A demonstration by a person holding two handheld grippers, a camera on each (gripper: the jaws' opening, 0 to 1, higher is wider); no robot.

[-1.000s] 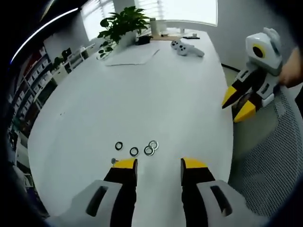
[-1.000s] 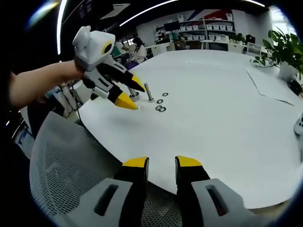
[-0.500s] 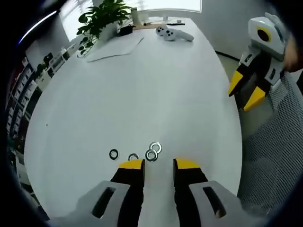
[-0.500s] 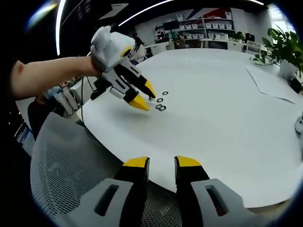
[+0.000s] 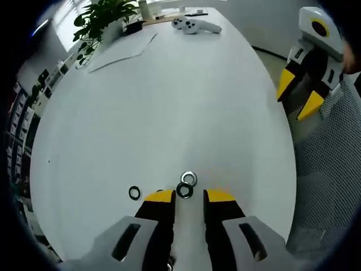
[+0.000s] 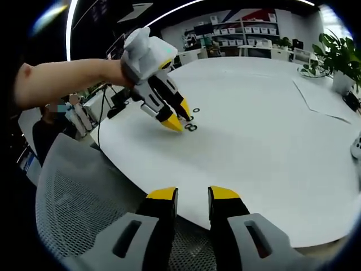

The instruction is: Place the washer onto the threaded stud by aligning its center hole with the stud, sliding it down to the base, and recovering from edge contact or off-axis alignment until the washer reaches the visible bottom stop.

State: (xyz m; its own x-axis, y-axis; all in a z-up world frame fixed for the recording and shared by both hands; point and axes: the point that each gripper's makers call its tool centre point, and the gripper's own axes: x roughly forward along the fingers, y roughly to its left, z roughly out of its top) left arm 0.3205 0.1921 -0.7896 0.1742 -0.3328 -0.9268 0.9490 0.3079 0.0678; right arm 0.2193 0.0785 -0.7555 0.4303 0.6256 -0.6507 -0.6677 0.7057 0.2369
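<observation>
The left gripper point(image 5: 189, 196) points down toward the white surface, its two yellow-tipped jaws a narrow gap apart and roughly parallel. Seen from the right gripper view, it point(image 6: 177, 117) tilts steeply downward with its tips low, held by a bare forearm point(image 6: 67, 79) reaching in from the left. The right gripper point(image 6: 193, 194) is held level and well back from the left one, its jaws slightly parted with nothing between them. In the left gripper view it point(image 5: 302, 93) hangs at the far right, tips pointing downward.
</observation>
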